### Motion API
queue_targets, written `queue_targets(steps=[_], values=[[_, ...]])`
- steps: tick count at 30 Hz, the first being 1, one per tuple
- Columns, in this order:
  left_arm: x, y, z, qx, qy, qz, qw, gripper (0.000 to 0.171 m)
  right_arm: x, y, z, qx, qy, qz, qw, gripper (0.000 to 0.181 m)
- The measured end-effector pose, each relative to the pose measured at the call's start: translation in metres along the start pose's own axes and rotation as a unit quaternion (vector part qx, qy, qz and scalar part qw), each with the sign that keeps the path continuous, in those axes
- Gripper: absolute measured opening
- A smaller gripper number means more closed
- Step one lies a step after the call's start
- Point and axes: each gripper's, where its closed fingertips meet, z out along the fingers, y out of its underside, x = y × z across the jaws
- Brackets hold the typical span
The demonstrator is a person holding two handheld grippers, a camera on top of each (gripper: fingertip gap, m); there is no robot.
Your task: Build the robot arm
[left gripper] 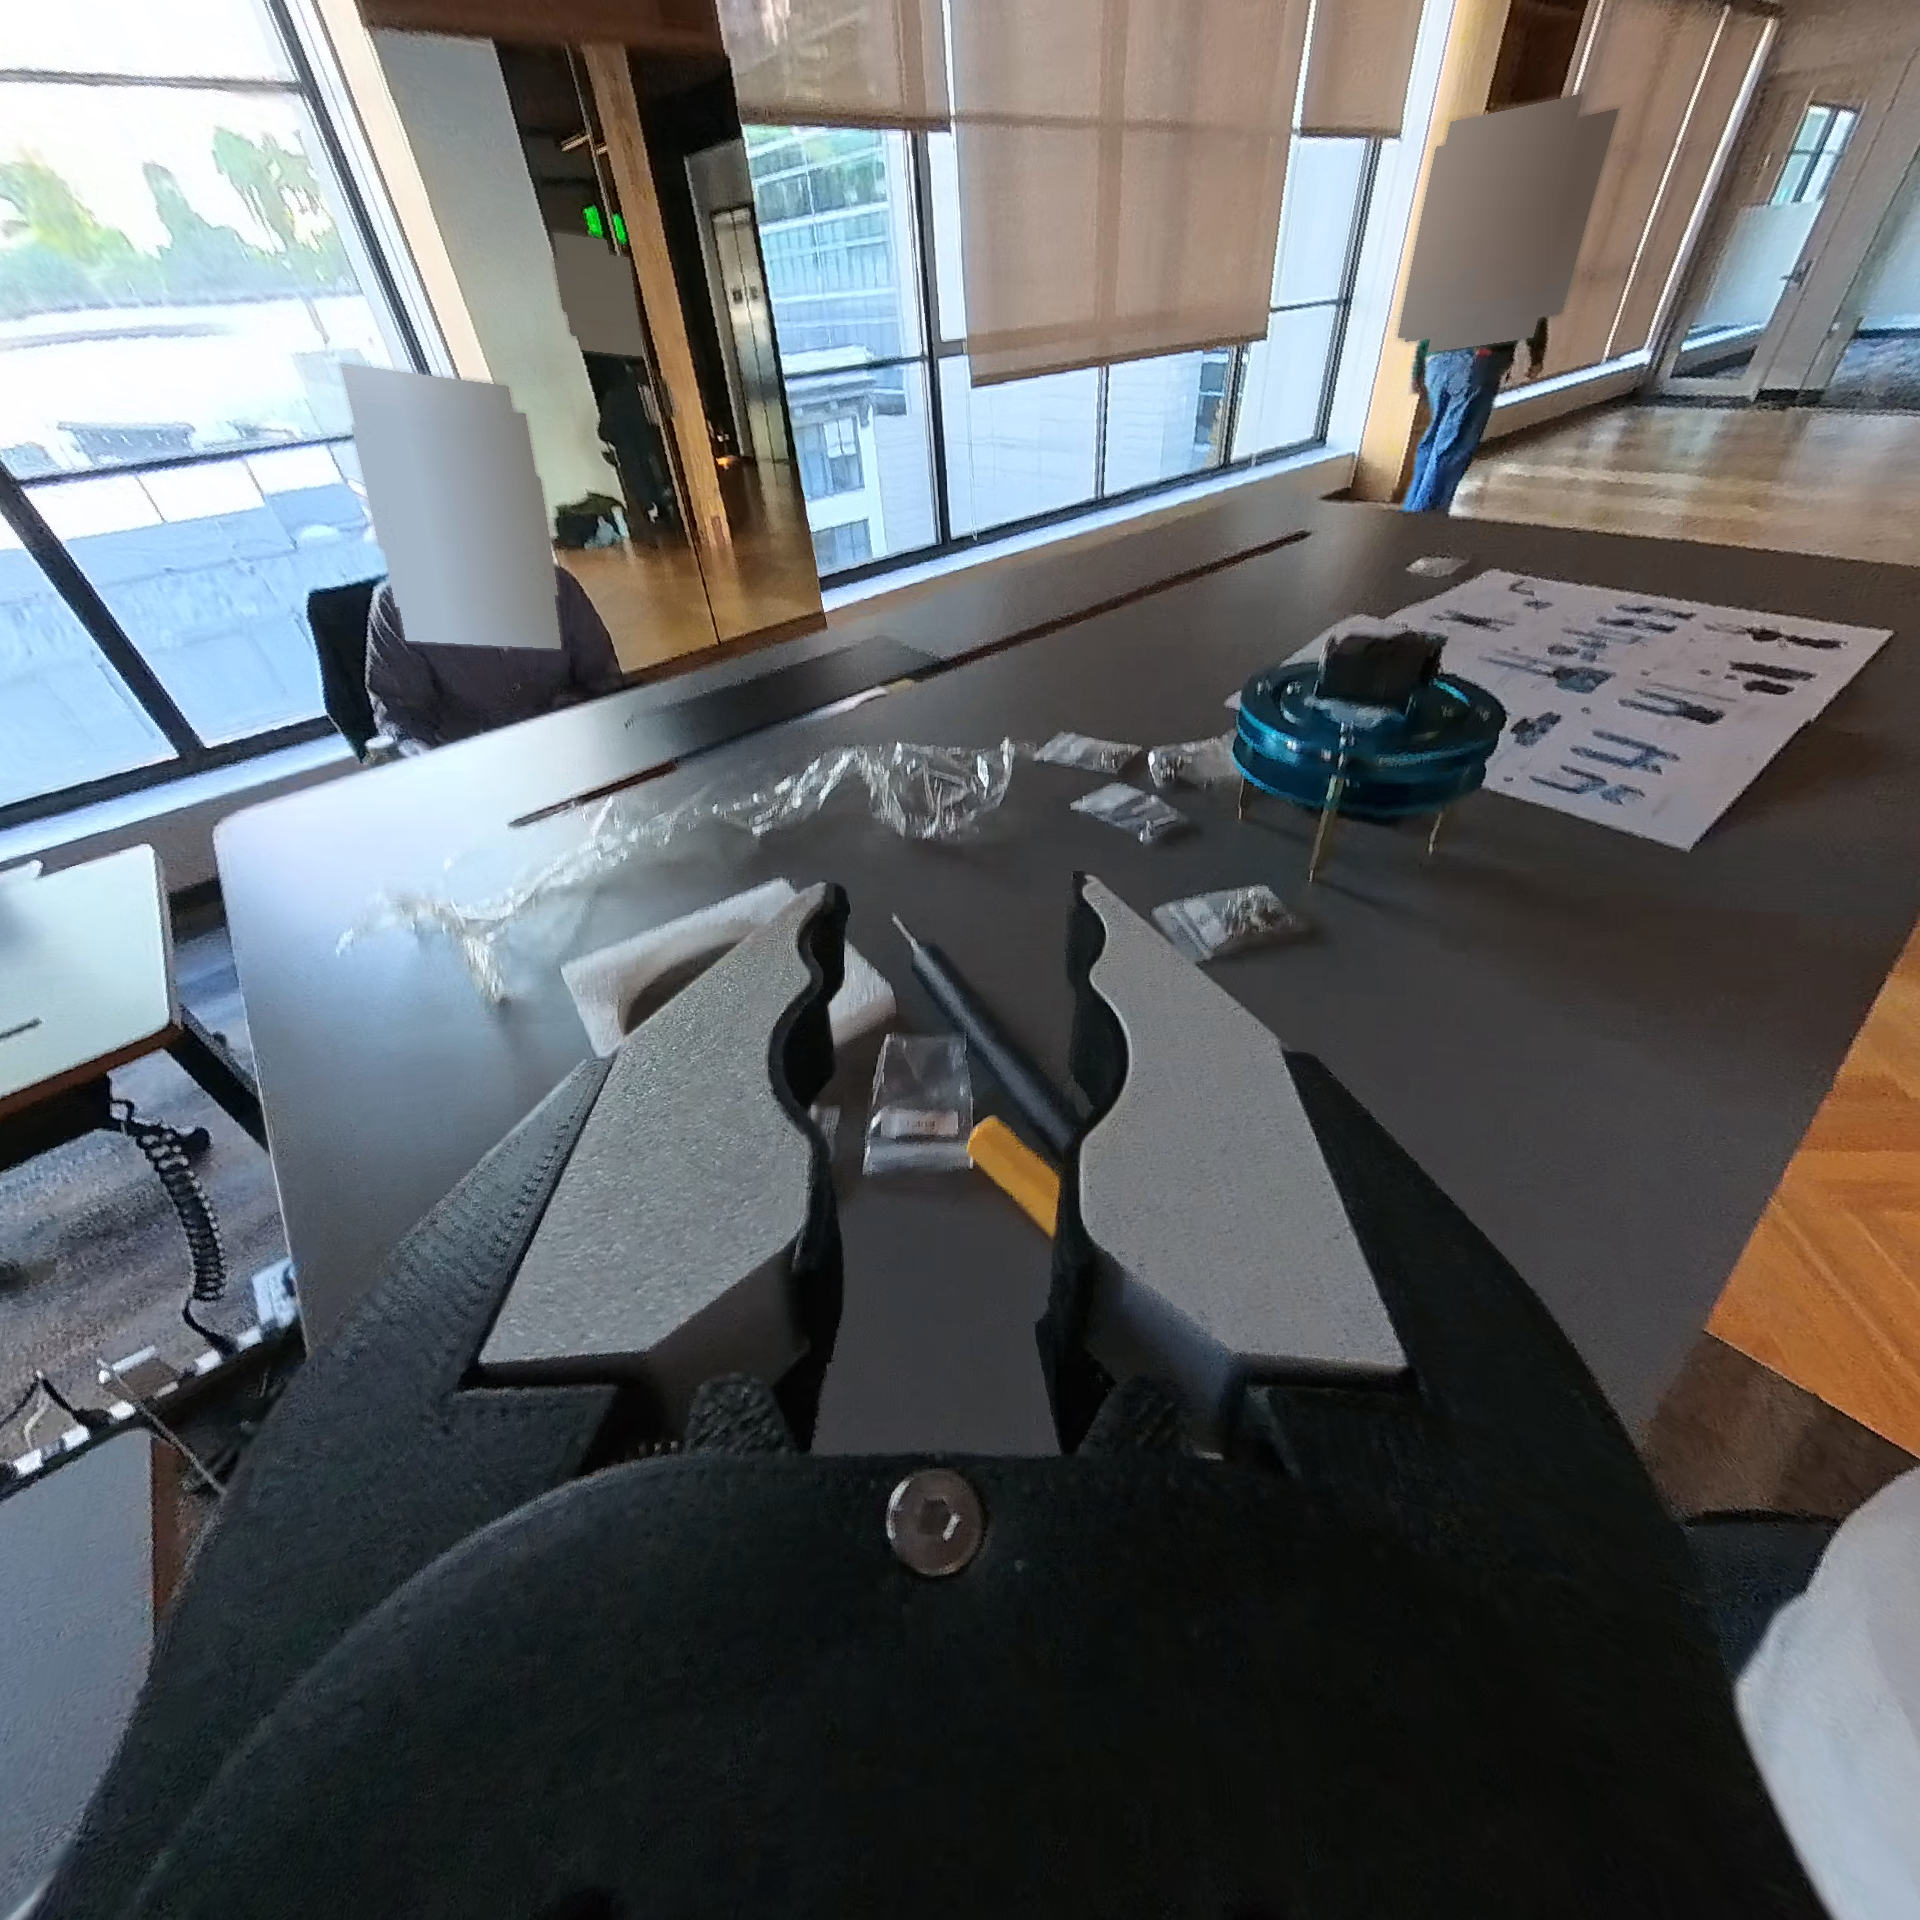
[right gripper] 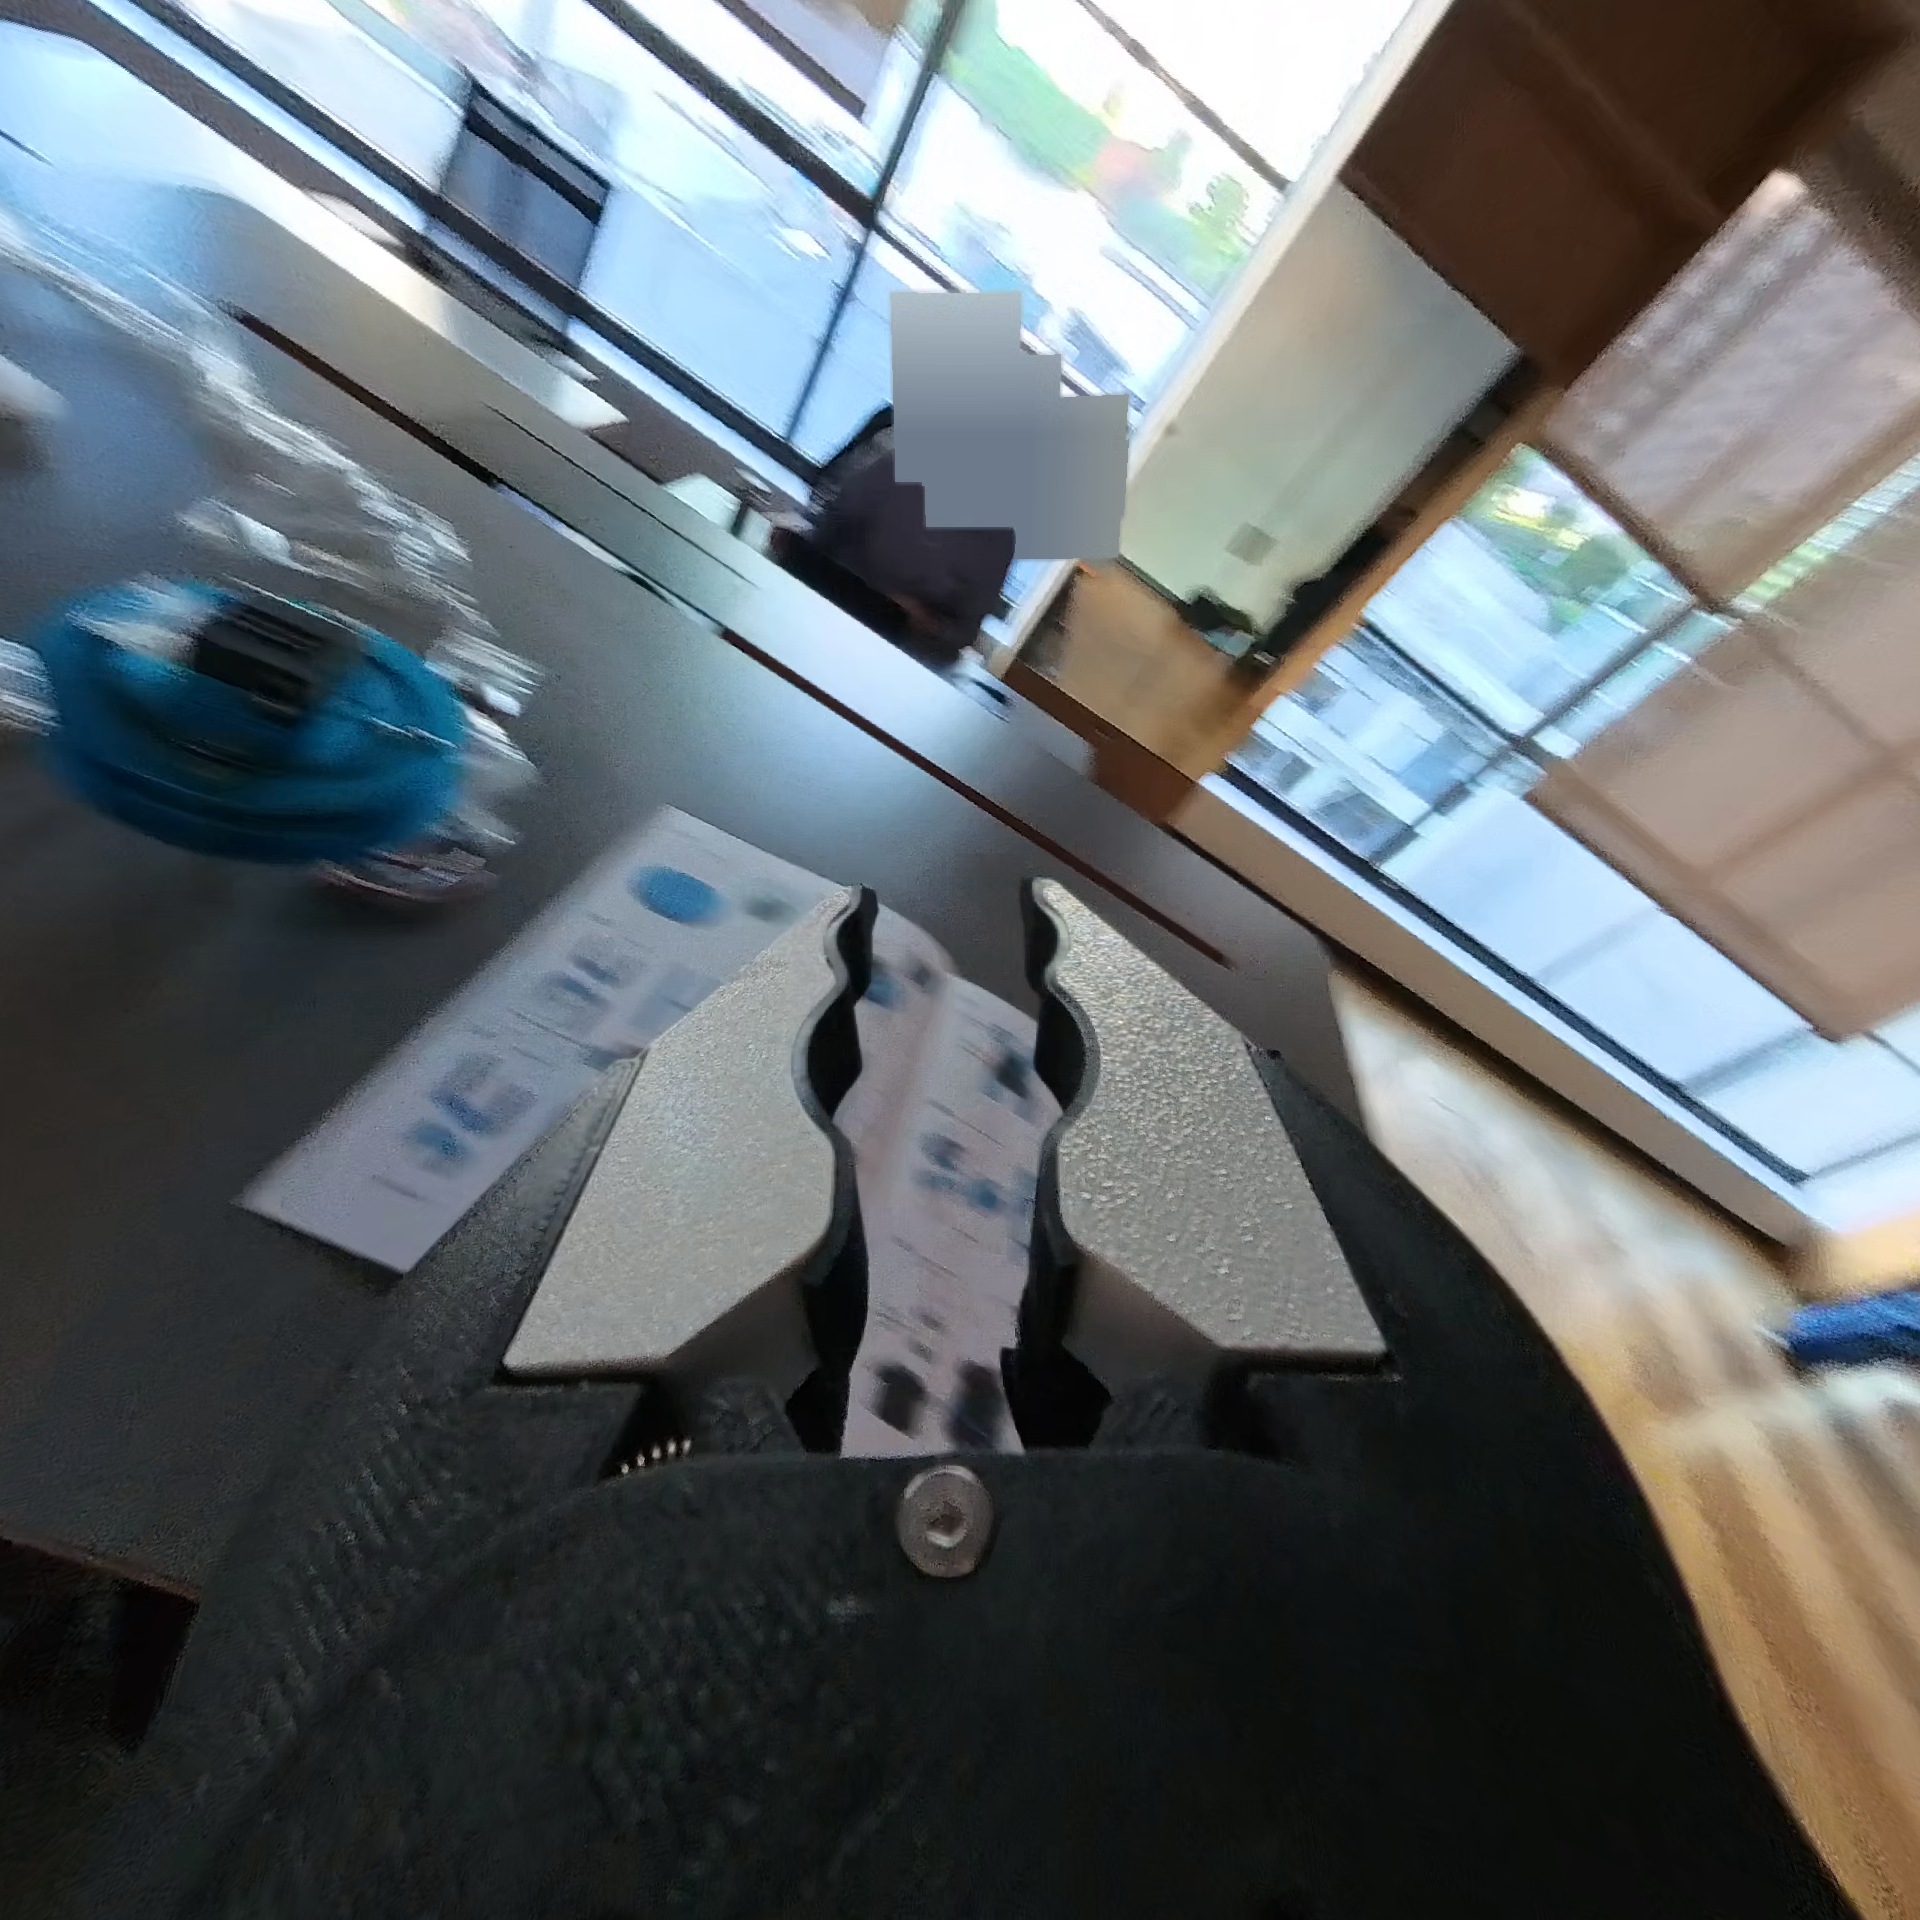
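Note:
My left gripper is open and empty above the dark table. Under its jaws lie a thin screwdriver with a dark shaft and yellow handle and a small clear bag. A white foam piece lies behind the left finger. A blue round device on thin metal legs stands farther right. My right gripper is open and empty, tilted, over a printed instruction sheet. The blue device shows blurred at its left.
Crumpled clear plastic wrap and several small parts bags lie on the table. The printed sheet lies at the far right. A seated person is beyond the far edge, another person stands by the windows. Wood floor lies right of the table. Some 55 cm of space lies between my two pairs of fingers. The white foam piece sits 25 cm or so from the ends of my left fingers.

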Motion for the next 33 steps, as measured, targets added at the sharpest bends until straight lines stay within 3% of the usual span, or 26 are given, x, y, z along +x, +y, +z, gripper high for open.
queue_targets(steps=[3,7,12,15,18,21,26,33], values=[[0.017,-0.023,0.016,0.012,-0.002,0.003,1.000,0.042,0.071,0.040,-0.017,-0.052,0.019,-0.001,0.998,0.027],[0.065,-0.049,0.048,0.032,-0.003,-0.008,0.999,0.042,0.125,0.100,-0.016,-0.058,-0.026,0.036,0.997,0.027],[0.144,-0.060,0.104,0.041,-0.044,-0.024,0.998,0.041,0.139,0.190,0.010,-0.055,-0.208,0.024,0.976,0.023],[0.194,-0.070,0.139,0.066,-0.050,-0.074,0.994,0.040,0.135,0.250,0.031,-0.083,-0.314,0.022,0.946,0.020],[0.239,-0.084,0.166,0.093,-0.032,-0.130,0.987,0.037,0.122,0.288,0.044,-0.097,-0.400,0.016,0.911,0.016],[0.272,-0.084,0.186,0.063,-0.038,-0.142,0.987,0.037,0.116,0.307,0.052,-0.104,-0.444,0.007,0.890,0.016],[0.309,-0.094,0.204,0.037,-0.064,-0.125,0.989,0.037,0.112,0.307,0.053,-0.113,-0.517,0.075,0.845,0.015],[0.343,-0.097,0.218,0.009,-0.075,-0.110,0.991,0.038,0.098,0.314,0.053,-0.129,-0.547,0.077,0.824,0.014]])
